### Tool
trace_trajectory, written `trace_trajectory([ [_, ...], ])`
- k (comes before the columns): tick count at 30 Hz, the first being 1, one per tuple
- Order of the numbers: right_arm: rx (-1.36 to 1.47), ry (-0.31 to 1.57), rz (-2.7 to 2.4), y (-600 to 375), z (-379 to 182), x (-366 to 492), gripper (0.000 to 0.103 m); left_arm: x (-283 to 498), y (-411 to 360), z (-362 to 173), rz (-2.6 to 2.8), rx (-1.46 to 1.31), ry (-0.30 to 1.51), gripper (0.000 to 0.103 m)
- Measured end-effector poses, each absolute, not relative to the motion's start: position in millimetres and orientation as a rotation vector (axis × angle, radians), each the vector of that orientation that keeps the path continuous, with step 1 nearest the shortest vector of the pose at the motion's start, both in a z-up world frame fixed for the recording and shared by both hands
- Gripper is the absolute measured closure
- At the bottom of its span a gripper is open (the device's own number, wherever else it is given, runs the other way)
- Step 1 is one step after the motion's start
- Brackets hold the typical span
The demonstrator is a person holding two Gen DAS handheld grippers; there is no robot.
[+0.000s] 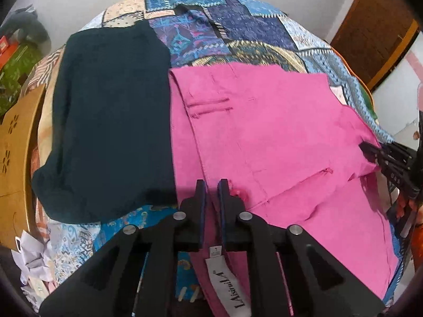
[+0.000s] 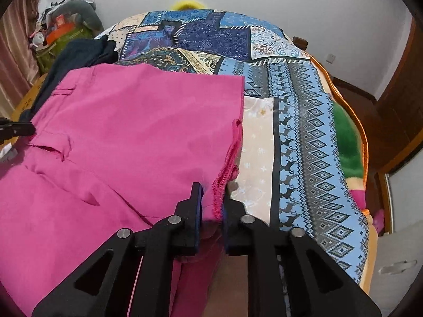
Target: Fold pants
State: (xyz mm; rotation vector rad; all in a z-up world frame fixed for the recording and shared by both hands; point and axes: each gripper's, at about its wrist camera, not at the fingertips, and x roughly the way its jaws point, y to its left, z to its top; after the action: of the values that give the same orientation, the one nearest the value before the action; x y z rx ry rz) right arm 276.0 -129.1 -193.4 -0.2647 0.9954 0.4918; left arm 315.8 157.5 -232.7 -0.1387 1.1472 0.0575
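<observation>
Bright pink pants lie spread flat on a patterned bedspread, back pockets facing up. My left gripper is shut on their near left edge by the waist, and a white brand label hangs below the fingers. At the pants' right edge, my right gripper is shut on a frilled pink hem. The right gripper's fingers also show in the left wrist view, pinching that far edge. The left gripper's fingers show at the left rim of the right wrist view.
A dark teal garment lies folded just left of the pants, touching them. A wooden bed frame and crumpled paper sit at the left. Clutter is piled in the far left corner. A brown door stands right of the bedspread.
</observation>
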Motion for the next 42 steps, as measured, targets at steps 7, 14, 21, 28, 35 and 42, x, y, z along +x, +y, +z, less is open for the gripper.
trace_trajectory([
  [7, -0.184, 0.996, 0.509, -147.5, -168.3, 275.4, 0.055, 313.6, 180.0, -204.0, 0.142, -0.125, 1.062, 0.056],
  [14, -0.208, 0.939, 0.545, -143.8, -143.5, 279.3, 0.052, 338.7, 197.1, -183.8, 0.155, -0.15, 1.016, 0.045],
  [21, -0.158, 0.919, 0.557, -129.5, -138.9, 313.7, 0.05, 377.6, 204.7, -200.3, 0.135, -0.214, 1.054, 0.046],
  [28, -0.161, 1.002, 0.541, -108.0, -165.9, 363.0, 0.05, 410.1, 213.1, -226.5, 0.159, -0.253, 1.102, 0.056],
  [35, -0.177, 1.079, 0.494, -88.0, -198.8, 412.7, 0.05, 427.3, 209.5, -245.7, 0.113, -0.243, 1.136, 0.07],
  [42, -0.22, 1.081, 0.476, -68.7, -221.0, 419.3, 0.073, 430.0, 192.9, -248.7, 0.069, -0.156, 1.131, 0.1],
])
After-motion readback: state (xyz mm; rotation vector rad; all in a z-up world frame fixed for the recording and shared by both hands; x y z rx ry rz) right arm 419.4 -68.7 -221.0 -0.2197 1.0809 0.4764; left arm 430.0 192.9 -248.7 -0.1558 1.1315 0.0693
